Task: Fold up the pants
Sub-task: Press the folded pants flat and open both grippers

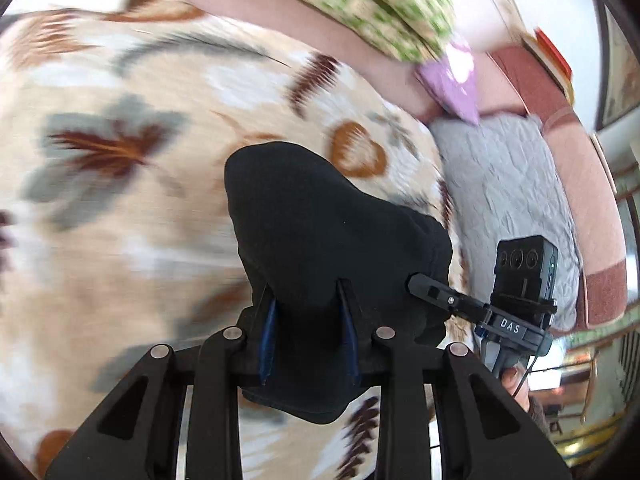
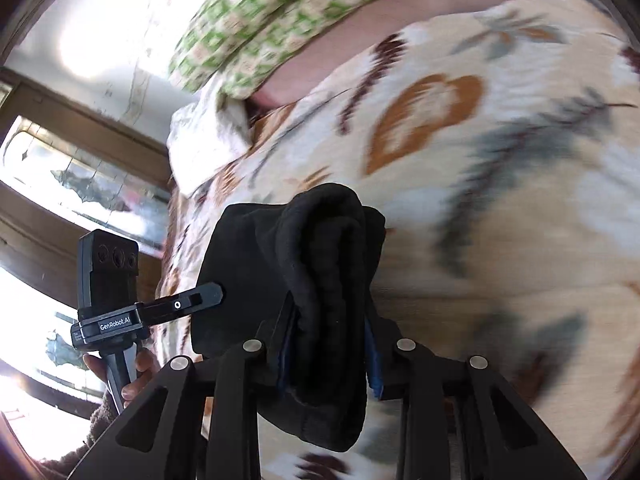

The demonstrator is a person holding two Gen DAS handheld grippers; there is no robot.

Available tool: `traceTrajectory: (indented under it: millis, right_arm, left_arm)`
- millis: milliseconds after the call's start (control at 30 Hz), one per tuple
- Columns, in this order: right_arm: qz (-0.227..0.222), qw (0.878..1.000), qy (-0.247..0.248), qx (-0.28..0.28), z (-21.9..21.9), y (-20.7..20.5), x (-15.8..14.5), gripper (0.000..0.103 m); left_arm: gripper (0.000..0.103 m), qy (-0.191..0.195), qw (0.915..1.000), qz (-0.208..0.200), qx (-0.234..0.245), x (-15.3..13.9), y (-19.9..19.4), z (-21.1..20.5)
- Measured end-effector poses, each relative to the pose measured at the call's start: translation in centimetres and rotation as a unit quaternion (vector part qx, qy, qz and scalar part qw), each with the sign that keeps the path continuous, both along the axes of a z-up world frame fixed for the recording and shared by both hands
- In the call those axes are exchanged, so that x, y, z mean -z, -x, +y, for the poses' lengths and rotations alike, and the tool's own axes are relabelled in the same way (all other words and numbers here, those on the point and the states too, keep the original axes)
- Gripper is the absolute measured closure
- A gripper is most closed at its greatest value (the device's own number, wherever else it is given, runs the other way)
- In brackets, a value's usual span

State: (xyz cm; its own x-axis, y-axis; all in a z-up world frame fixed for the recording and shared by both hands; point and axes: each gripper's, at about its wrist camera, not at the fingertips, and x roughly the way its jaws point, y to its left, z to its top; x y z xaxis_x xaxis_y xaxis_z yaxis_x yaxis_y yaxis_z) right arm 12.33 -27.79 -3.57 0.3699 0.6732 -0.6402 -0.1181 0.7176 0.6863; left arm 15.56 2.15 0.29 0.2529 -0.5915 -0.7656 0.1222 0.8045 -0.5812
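Okay, in my left wrist view, my left gripper [image 1: 308, 332] is pinching a thick bunch of the black pants [image 1: 320, 232]. The cloth sits between both blue-padded fingers [image 1: 271, 332] and bulges out ahead of them and below them. The pants are lifted up over the bed blanket [image 1: 120, 152], which is cream with brown and grey leaves and looks smeared. On the right side of this view I see my right gripper [image 1: 416, 280], with its thin black tip touching the edge of the same pants. A hand [image 1: 516, 384] holds its handle low down. Far off sit a green checked pillow [image 1: 372, 4], a small purple cloth [image 1: 456, 80] and a grey quilted pad [image 1: 508, 200].

In my right wrist view, my right gripper [image 2: 330, 344] is pinching a rolled fold of the black pants [image 2: 320, 248]. The fold stands up between the fingers [image 2: 371, 356] and hangs down under them. To the left I see my left gripper [image 2: 216, 294] poking its tip against a flat part of the pants. I think it is holding the cloth there too, but the view is too blurry to be sure. Behind it is a window [image 2: 80, 176] with bright light. The blanket [image 2: 500, 200] fills the right side, and the green pillow [image 2: 280, 8] lies at the top.
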Motion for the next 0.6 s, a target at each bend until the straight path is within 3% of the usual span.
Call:
traceTrajectory:
  millis: [133, 233, 300, 333, 367, 433, 467, 500, 600]
  right_arm:
    - [0.009, 0.999, -0.027, -0.028, 6.4, -0.5, 1.2, 0.074]
    - [0.022, 0.999, -0.025, -0.043, 11.0, -1.5, 2.8, 0.075]
    - [0.020, 0.999, -0.006, -0.041, 12.6, -1.7, 3.5, 0.074]
    - [0.015, 0.999, 0.002, -0.034, 12.9, -1.8, 3.8, 0.070]
    - [0.014, 1.000, 0.005, -0.025, 12.7, -1.7, 4.1, 0.065]
    - [0.011, 0.999, 0.026, -0.016, 12.2, -1.6, 4.5, 0.051]
    - [0.010, 0.999, 0.040, -0.013, 11.8, -1.4, 4.7, 0.044]
    - [0.011, 0.999, 0.047, -0.011, 11.3, -1.3, 5.0, 0.044]
    - [0.029, 0.999, 0.005, 0.012, 9.5, -0.5, 5.0, 0.044]
  left_arm:
    - [0.077, -0.034, 0.9988, 0.000, -0.035, -0.1, 0.2, 6.1]
    - [0.076, -0.076, 0.9961, 0.020, -0.040, 1.6, 0.0, 8.7]
    - [0.069, -0.105, 0.9934, 0.032, -0.034, 3.1, -0.1, 9.4]
    - [0.057, -0.125, 0.9913, 0.027, -0.029, 3.6, -0.1, 9.6]
    - [0.039, -0.136, 0.9901, 0.021, -0.028, 3.9, 0.0, 9.6]
    - [0.023, -0.165, 0.9859, -0.001, -0.028, 4.3, 0.3, 9.6]
    - [0.022, -0.175, 0.9843, -0.007, -0.023, 4.4, 0.4, 9.5]
    - [0.022, -0.183, 0.9829, -0.011, -0.016, 4.6, 0.4, 9.3]
    - [0.022, -0.181, 0.9831, -0.014, -0.024, 4.1, 0.6, 9.7]
